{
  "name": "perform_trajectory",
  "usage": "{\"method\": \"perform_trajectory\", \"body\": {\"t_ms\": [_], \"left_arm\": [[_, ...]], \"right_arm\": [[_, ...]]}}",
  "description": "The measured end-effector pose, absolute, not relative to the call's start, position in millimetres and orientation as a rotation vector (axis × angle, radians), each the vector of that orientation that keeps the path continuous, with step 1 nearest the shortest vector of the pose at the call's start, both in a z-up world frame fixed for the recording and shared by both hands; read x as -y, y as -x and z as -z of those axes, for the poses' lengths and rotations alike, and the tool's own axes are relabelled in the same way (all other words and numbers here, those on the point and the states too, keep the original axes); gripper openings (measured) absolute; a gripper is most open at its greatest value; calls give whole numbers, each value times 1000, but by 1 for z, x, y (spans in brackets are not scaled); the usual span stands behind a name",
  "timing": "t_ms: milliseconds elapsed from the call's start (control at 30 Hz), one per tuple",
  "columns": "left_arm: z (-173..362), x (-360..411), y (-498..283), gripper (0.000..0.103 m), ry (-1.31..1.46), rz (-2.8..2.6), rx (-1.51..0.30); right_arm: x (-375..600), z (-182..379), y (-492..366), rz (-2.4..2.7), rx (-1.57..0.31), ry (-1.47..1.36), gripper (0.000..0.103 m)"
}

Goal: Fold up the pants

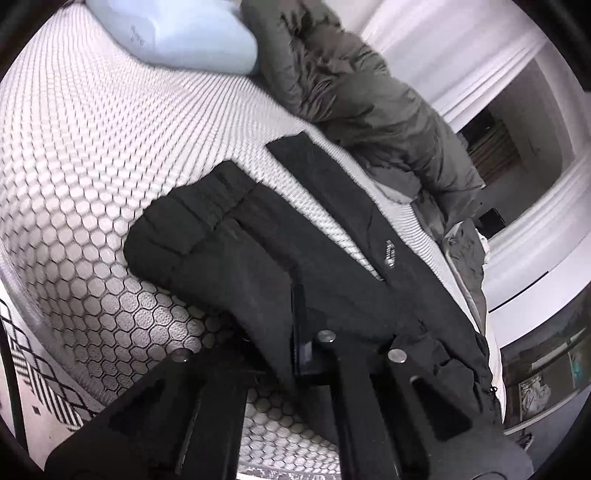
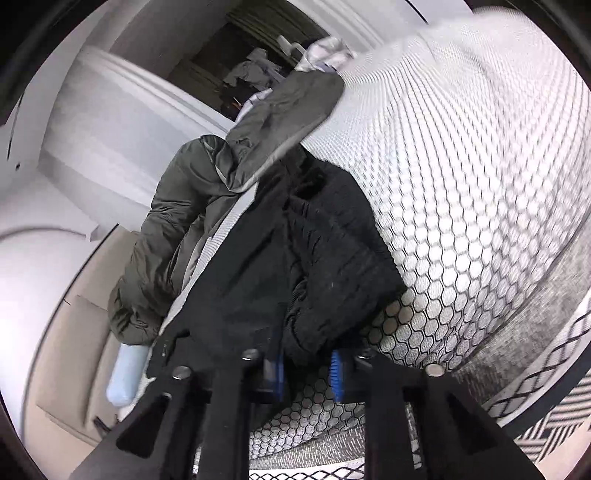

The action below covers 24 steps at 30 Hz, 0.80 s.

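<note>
Black pants lie on a white mattress with a hexagon pattern; one leg runs up toward the far side and the ribbed waistband is bunched at the left. My left gripper is at the pants' near edge, with cloth draped over and between its fingers. In the right wrist view the pants hang folded over the mattress edge. My right gripper has blue pads about the bunched black cloth.
A dark olive padded jacket lies along the far side of the bed, also in the right wrist view. A pale blue pillow sits at the head. White wall mouldings and a patterned rug border the bed.
</note>
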<state>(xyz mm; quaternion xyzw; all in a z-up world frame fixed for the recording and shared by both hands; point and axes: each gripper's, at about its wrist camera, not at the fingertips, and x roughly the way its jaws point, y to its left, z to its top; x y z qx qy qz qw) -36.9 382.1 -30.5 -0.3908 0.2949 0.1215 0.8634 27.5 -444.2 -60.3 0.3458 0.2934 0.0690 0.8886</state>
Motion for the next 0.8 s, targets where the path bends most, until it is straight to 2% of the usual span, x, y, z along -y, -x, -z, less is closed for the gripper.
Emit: {"method": "perform_trajectory", "body": {"t_ms": [467, 800], "left_arm": [[-47, -380, 9, 0, 684, -228, -559], [-72, -372, 6, 0, 627, -187, -541]], "right_arm": [[431, 7, -21, -129, -480, -646, 13], [431, -16, -8, -118, -425, -589, 13]]}}
